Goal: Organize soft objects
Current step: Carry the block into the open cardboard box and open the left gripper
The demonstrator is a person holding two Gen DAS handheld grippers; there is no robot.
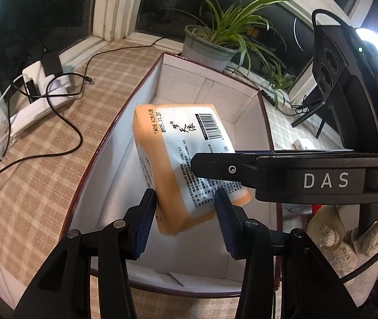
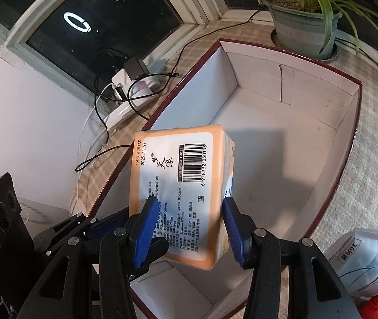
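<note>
- My left hand-held gripper (image 1: 185,214) clamps the near end of the orange tissue pack (image 1: 178,159).
- My right hand-held gripper (image 2: 187,227) pinches the same pack across its sides.
- The pack hangs tilted over the open white-lined box (image 2: 282,138), above its floor.
- The box sits on the checked surface (image 1: 42,146), beside a potted plant (image 2: 306,24).

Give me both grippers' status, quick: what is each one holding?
Left gripper: closed on the orange tissue pack, over the open box.
Right gripper: closed on the same tissue pack.
</note>
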